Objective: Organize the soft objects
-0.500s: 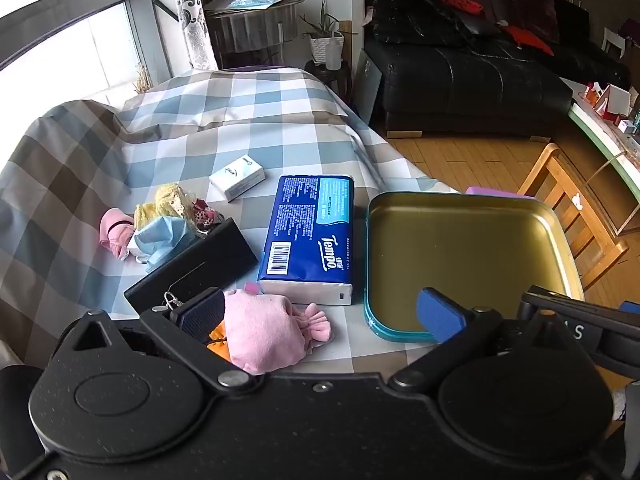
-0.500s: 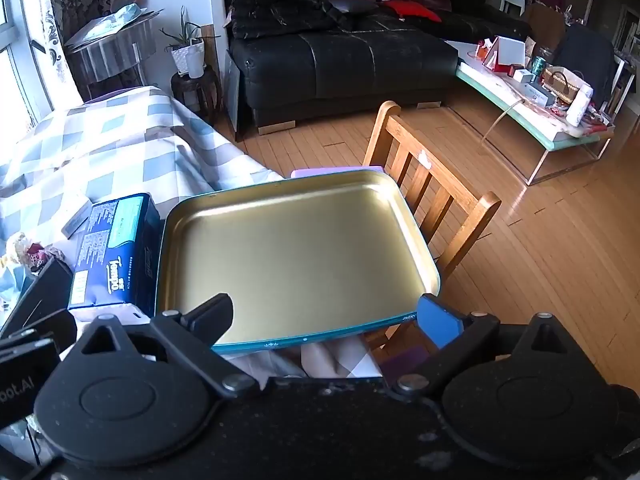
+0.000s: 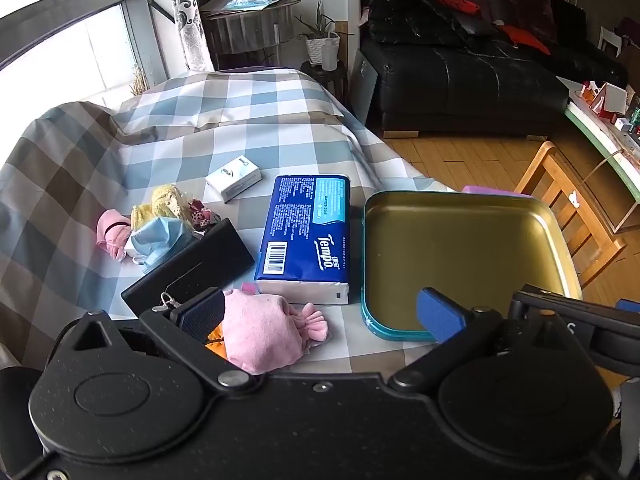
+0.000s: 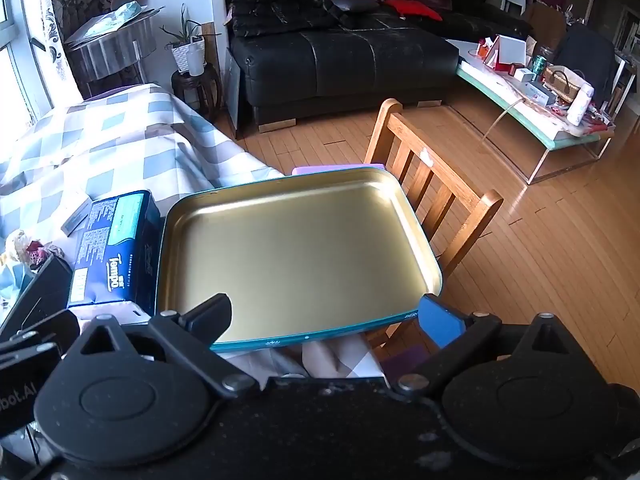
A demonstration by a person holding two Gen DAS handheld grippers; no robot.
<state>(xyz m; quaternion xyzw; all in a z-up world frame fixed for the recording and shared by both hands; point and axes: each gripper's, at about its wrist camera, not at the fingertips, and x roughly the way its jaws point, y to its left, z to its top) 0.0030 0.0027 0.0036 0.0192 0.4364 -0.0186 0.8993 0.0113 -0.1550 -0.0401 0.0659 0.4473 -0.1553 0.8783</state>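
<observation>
Empty gold tray [image 4: 296, 240] between wide-open right gripper [image 4: 324, 316] jaws (tissue pack [image 4: 114, 248] alongside)

Both wrist cameras look steeply down from close above the checked tablecloth [image 3: 248, 128], the left one over the blue tissue pack [image 3: 308, 232], the right one over the gold tray [image 4: 296, 256], and each sees both.

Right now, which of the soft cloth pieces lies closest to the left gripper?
The pink drawstring pouch, right beside the left gripper's open fingers. The other soft pieces sit bunched farther back, beyond the black box.
</observation>
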